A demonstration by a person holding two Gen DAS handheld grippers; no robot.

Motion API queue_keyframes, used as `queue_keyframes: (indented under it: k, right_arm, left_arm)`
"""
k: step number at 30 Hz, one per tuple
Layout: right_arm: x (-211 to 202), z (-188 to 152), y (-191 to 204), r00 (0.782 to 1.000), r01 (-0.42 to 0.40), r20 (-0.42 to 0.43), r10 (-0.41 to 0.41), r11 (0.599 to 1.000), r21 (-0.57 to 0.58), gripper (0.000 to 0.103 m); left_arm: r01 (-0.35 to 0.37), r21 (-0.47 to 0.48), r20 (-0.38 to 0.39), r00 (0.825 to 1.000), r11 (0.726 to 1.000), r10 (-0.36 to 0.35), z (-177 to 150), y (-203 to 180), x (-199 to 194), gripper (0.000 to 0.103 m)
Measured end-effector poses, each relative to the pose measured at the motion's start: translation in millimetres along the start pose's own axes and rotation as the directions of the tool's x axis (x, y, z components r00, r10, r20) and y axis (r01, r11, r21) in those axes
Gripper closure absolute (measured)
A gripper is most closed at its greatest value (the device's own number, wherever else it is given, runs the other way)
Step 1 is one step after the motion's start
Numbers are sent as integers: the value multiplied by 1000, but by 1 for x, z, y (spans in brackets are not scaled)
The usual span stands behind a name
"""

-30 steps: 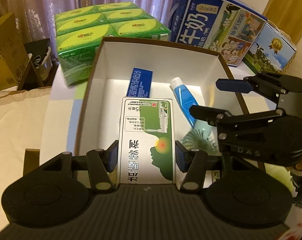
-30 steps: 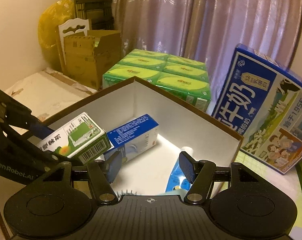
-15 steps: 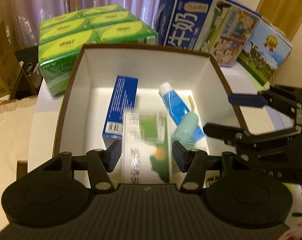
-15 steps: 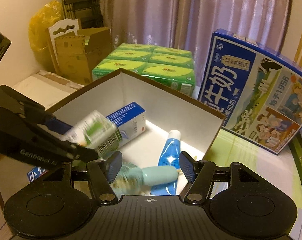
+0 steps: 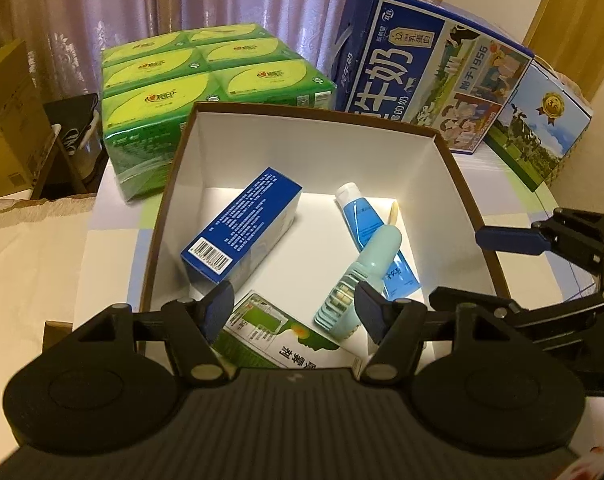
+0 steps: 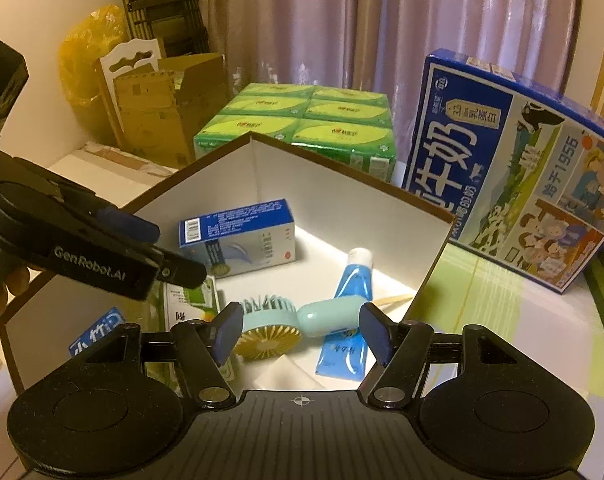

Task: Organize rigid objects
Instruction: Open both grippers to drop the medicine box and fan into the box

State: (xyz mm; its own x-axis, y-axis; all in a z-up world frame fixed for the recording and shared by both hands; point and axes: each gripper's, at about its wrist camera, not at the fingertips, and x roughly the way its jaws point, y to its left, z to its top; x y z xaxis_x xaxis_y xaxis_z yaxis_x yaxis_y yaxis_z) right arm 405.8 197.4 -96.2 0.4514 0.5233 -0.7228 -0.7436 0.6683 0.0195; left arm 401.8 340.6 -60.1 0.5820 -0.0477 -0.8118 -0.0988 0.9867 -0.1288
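A white storage box with a brown rim (image 5: pixel 454 168) holds a blue carton (image 5: pixel 242 224), a blue tube (image 5: pixel 362 220), a teal hand fan (image 5: pixel 362 276) lying across the tube, and a thin wooden stick (image 5: pixel 393 212). A green and white carton (image 5: pixel 278 344) lies flat on the box floor at the near side. My left gripper (image 5: pixel 294 304) hovers just above that carton; its jaws are opening and the pads touch nothing. My right gripper (image 6: pixel 301 324) stands open over the box's near right side, above the fan (image 6: pixel 286 320), with nothing between its fingers.
Green tissue packs (image 5: pixel 206 76) sit behind the box on the left. A large blue milk carton (image 5: pixel 422 68) and a second carton (image 5: pixel 542 128) stand behind it on the right. A cardboard box (image 6: pixel 162 100) and a yellow bag lie further left.
The green and white carton has left the left gripper's jaws and now lies on the box floor. The left jaws have spread wider. The right gripper has drawn back a little.
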Motion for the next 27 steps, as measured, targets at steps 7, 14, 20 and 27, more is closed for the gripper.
queue_keyframes:
  k: [7,14,20,27]
  right_arm:
    - [-5,-1,2,1000,9,3,-9,1000,9,41]
    - [-24,-5,8,1000,-1,20,0,1000,27,41]
    - [-49,-16,17,999,10,32,-12,996,90,40]
    - [-88,-38,30,997,35,60,-46,984,174,40]
  left_arm:
    - [3,1,16,1000,1000,-3,-4,-1,-11,40]
    - [2,14,58,998,1000,-3,-9,-7,-32,40]
    - [-15,56,128,992,998,7,-23,-14,-61,39]
    - [-30,75,217,976,997,13,-48,-23,-101,32]
